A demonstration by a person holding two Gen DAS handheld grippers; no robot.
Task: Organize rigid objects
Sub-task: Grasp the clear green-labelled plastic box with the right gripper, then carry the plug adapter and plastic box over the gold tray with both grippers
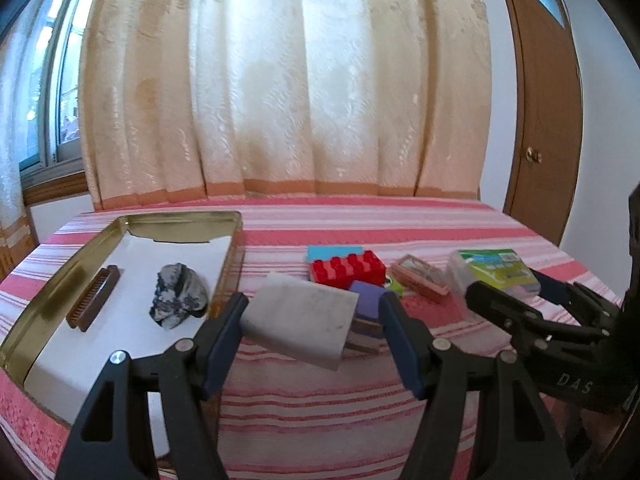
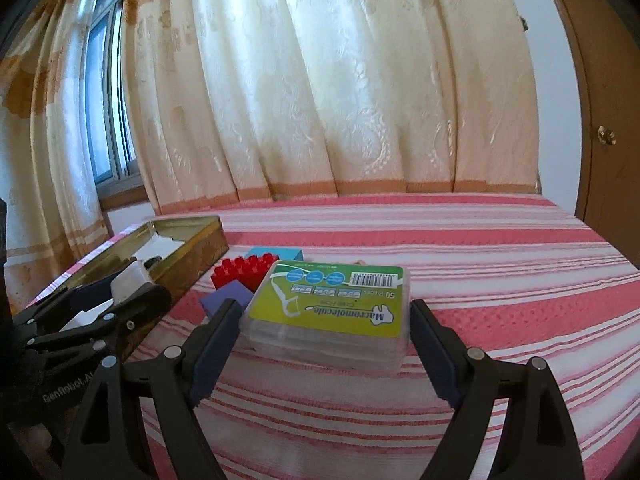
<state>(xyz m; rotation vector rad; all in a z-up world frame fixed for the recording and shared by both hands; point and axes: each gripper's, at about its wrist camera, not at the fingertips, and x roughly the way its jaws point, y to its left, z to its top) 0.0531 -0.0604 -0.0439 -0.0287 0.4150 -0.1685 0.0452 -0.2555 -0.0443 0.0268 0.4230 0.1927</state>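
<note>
Two tongs work over a pink-striped desk (image 1: 440,232) before cream curtains (image 1: 280,80): left tongs (image 1: 310,322) clamp a white plug adapter (image 1: 300,320); right tongs (image 2: 324,332) spread around a clear floss-pick box (image 2: 332,304).

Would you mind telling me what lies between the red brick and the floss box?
In the left wrist view, a small pink case lies on the cloth between the red brick and the floss box; a green piece peeks out beside it.
</note>
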